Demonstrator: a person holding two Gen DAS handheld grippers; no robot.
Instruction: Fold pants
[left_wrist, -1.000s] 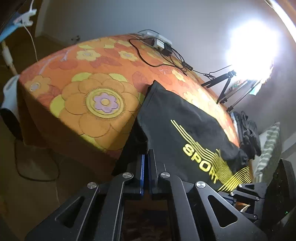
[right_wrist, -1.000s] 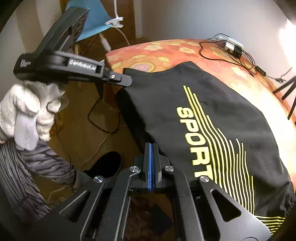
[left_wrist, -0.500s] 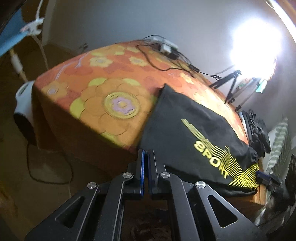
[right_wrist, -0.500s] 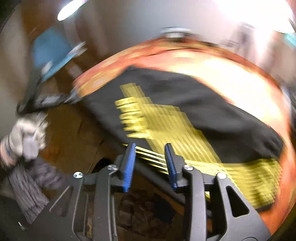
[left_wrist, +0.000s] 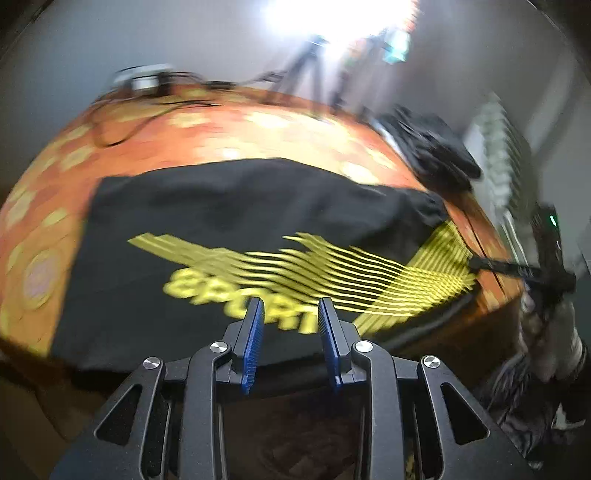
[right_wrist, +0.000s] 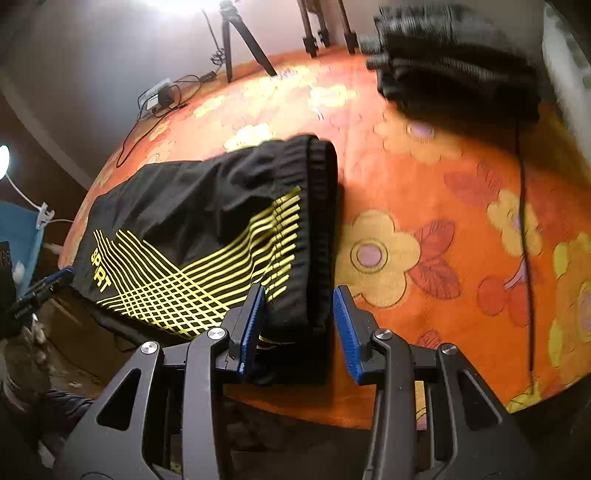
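The black pants (left_wrist: 229, 206) with yellow stripes and yellow lettering lie folded on the orange flowered bed (left_wrist: 258, 129), along its near edge. My left gripper (left_wrist: 290, 310) hovers over the near edge of the pants by the lettering. Its jaws are opening and the blue pads (left_wrist: 255, 332) press on nothing. In the right wrist view the pants (right_wrist: 192, 199) end in a ribbed waistband (right_wrist: 321, 206). My right gripper (right_wrist: 301, 295) stands over that waistband's near end, jaws opening, cloth between the pads but not pinched. The other gripper (right_wrist: 40, 288) shows at the far left.
A stack of dark folded clothes (right_wrist: 458, 74) sits at the bed's far right corner. Tripod legs (right_wrist: 236, 40) stand behind the bed. A power strip with cables (right_wrist: 159, 98) lies at the back left, and a black cable (right_wrist: 524, 221) runs down the right side.
Both grippers were shut at the near edge of the pants; now both stand open. Both have swung right along the bed's edge and rolled, the right one reaching the waistband end.
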